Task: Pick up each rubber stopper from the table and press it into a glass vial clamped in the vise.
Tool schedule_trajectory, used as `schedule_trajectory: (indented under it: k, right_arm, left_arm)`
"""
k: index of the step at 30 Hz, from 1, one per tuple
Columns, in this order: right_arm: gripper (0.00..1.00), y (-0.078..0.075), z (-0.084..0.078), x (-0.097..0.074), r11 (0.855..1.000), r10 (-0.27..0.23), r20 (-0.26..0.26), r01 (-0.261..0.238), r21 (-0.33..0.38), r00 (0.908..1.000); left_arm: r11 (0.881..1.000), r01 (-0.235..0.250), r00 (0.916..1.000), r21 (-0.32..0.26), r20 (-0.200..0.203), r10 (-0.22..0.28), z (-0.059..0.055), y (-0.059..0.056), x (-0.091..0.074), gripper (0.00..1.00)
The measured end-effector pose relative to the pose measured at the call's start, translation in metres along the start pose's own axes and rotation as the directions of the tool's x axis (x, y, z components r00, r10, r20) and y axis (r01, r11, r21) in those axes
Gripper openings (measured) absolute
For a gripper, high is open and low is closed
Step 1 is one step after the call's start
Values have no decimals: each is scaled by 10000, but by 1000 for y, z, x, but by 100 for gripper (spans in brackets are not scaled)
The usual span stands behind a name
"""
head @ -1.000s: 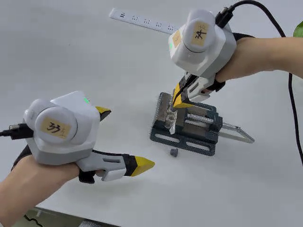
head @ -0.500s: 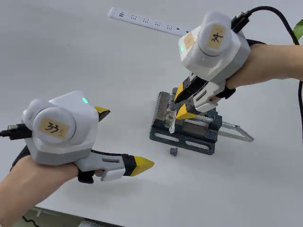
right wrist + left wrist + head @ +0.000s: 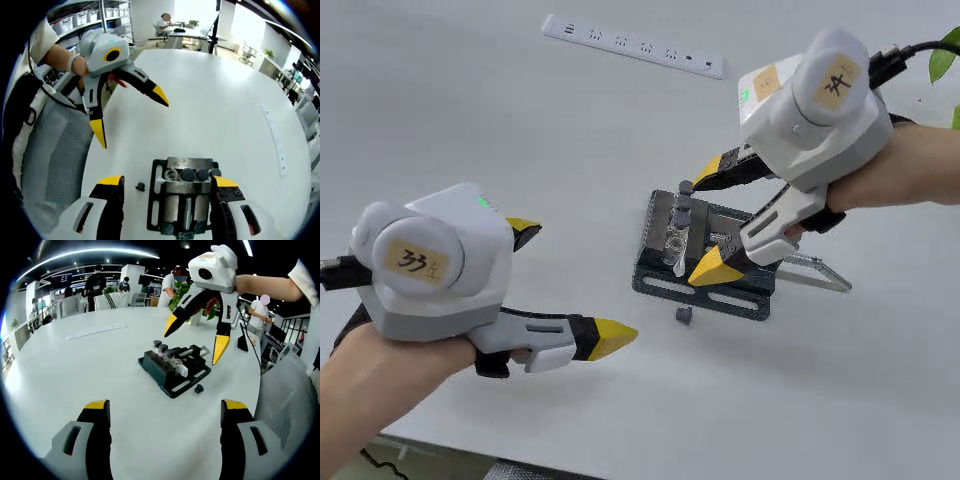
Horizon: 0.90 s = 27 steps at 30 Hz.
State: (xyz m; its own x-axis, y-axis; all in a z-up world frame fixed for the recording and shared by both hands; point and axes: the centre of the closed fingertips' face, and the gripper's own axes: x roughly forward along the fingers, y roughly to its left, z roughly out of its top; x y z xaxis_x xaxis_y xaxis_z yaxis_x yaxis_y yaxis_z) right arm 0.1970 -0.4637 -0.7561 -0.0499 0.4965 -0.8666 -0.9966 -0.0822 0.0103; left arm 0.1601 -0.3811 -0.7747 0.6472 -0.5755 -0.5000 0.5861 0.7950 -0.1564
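Note:
A dark vise (image 3: pixel 750 296) (image 3: pixel 165 375) (image 3: pixel 160 210) stands on the white table and clamps a row of glass vials. Dark stoppers (image 3: pixel 684 188) (image 3: pixel 194 174) cap the far vials; the near vial (image 3: pixel 674 246) (image 3: pixel 171 174) has an uncovered mouth. One loose rubber stopper (image 3: pixel 684 315) (image 3: pixel 199 388) (image 3: pixel 140 186) lies on the table by the vise's front. My right gripper (image 3: pixel 707 221) (image 3: pixel 195 340) (image 3: pixel 168 182) hangs open over the vise, holding nothing. My left gripper (image 3: pixel 570 285) (image 3: pixel 165 407) (image 3: pixel 130 117) hovers open to the left, well apart from the vise.
A white power strip (image 3: pixel 633 45) lies at the table's far side. The vise's handle (image 3: pixel 817 275) sticks out to the right. A green leaf (image 3: pixel 948 50) shows at the upper right. People and chairs stand in the room beyond the table.
My right gripper has risen off the vial row, drifted right and opened its jaws wide. The left gripper has stayed about where it was.

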Motion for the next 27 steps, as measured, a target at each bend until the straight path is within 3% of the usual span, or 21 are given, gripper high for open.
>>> schedule_trajectory:
  k: [4, 8, 22, 23, 24, 27]
  right_arm:
    - [77, 5, -5, 1, 9997, -128, 235, 123, 208, 9996]
    - [78, 10, -10, 0, 9992, -197, 268, 188, 357, 9994]
    - [71, 26, -21, -2, 9919, -675, 1058, 552, 1146, 9921]
    - [69, 29, -22, -2, 9911, -630, 1128, 488, 1238, 9916]
    - [68, 30, -23, -1, 9898, -617, 1241, 447, 1354, 9904]
    - [67, 33, -28, -1, 9885, -759, 1285, 577, 1400, 9888]
  left_arm:
    - [10000, 10, 10000, 63, 25, -10, 2, 0, -1, 90]
    - [9999, 24, 10000, 148, 2, -24, 3, -1, -2, 90]
    - [9992, 47, 10000, 385, -27, -46, 11, -4, -9, 90]
    - [9996, 75, 10000, 259, 30, -76, 12, -5, -10, 90]
    - [9992, 180, 9995, -351, 256, -171, 15, -7, -10, 90]
    - [9998, 10, 9997, -175, 238, -5, 15, -2, -13, 90]
